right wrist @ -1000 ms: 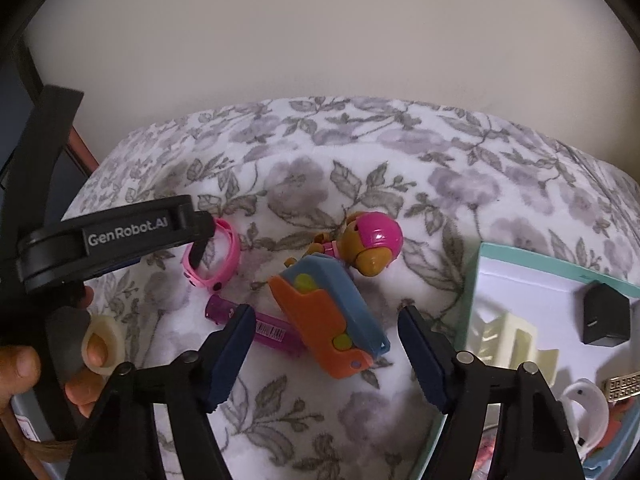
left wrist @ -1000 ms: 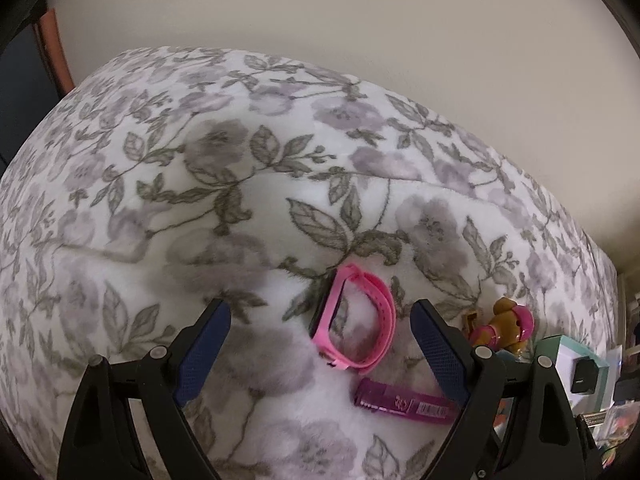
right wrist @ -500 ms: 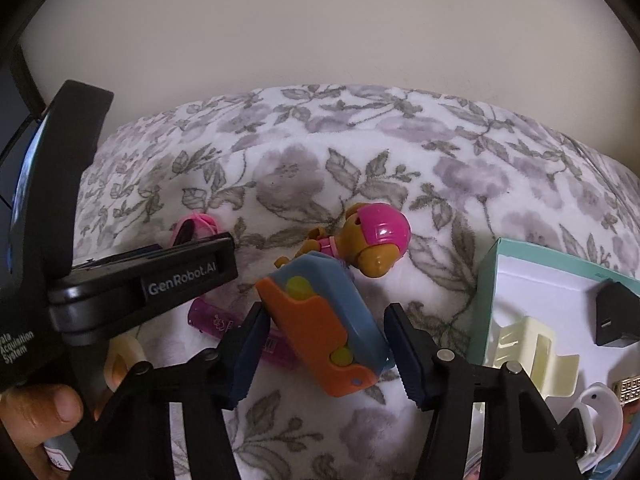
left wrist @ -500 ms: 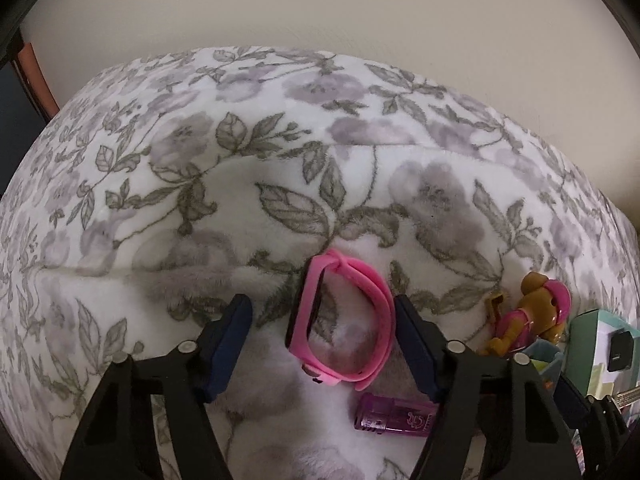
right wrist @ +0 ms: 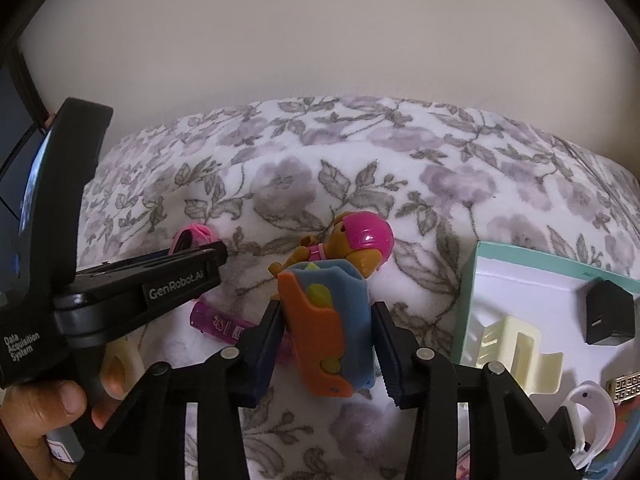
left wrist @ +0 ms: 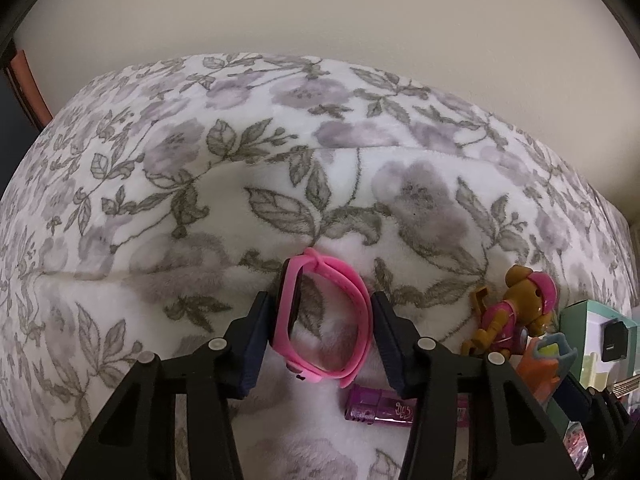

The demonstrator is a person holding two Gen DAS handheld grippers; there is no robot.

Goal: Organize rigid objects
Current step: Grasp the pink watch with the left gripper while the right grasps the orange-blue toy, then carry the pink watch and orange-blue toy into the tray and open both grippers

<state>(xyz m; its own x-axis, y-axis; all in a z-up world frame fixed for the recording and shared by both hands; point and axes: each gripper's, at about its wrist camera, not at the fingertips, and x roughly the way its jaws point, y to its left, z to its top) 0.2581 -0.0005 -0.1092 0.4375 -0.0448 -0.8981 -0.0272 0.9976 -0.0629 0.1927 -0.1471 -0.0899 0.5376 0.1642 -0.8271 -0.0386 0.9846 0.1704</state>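
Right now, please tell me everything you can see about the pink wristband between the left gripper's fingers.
The pink wristband is a closed loop of smooth, rubbery-looking strap with a dark screen module on its left side and a strap keeper at the top. It stands on edge on the floral blanket. The left gripper has its blue fingers against both sides. A purple tube lies just in front.

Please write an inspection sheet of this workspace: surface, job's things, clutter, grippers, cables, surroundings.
Surface: floral blanket, soft and creased.
Job's things: pink wristband between the left gripper's fingers; orange-and-blue toy between the right gripper's fingers; dog figure and purple tube lying on the blanket; teal-rimmed box with small items inside.
Clutter: nothing seen.
Grippers: left gripper closed on the wristband; right gripper closed on the toy.
Cables: nothing seen.
Surroundings: plain beige wall.
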